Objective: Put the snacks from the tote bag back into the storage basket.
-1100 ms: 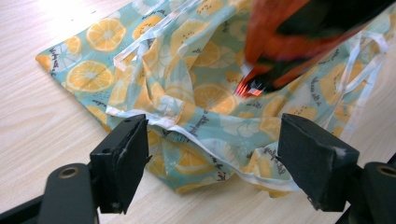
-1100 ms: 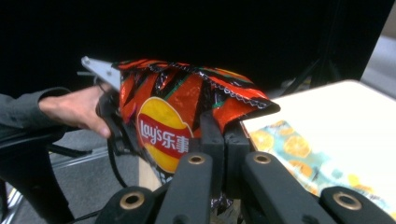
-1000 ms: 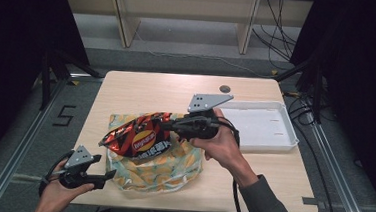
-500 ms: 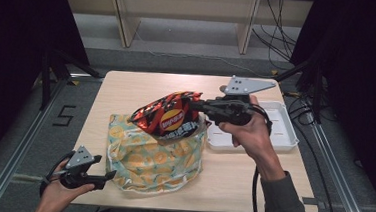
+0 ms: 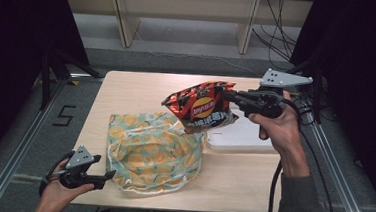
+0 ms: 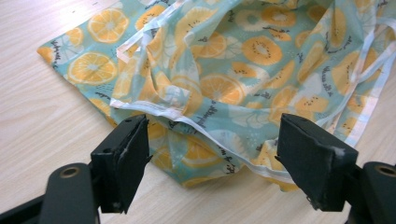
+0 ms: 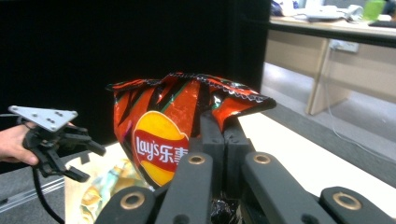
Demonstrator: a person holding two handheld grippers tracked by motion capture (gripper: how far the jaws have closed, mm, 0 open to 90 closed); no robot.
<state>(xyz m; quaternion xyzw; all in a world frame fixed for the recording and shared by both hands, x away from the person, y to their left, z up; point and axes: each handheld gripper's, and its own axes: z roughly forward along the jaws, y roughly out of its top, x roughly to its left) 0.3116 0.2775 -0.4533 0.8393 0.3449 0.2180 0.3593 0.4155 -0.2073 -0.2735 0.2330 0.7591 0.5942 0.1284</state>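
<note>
While we hold the right gripper (image 5: 236, 97) up above the table (image 5: 137, 90), its jaws are pinched tight on the crimped edge of the red chip bag (image 5: 202, 106), which hangs in the air off the gripper's tip. Taking the fruit-print cloth bag (image 5: 150, 153) as our landmark, the chip bag floats above and just beyond the cloth bag's far right corner, clear of the fabric, and partly over the near end of the white tray (image 5: 246, 140) that lies just to the right of the cloth bag. From the right gripper view, the chip bag (image 7: 173, 121) stands upright right in front of the closed jaws, its top edge caught between them, with the cloth bag (image 7: 105, 191) low behind it.

Our left gripper (image 5: 102, 175) rests at the cloth bag's near left corner, jaws spread wide. In the left gripper view the cloth bag's (image 6: 243, 70) white-hemmed edge lies between the two parted jaws, and neither pad presses on it. The cloth bag lies rumpled on the table, with its near edge close to the table's front edge.
</note>
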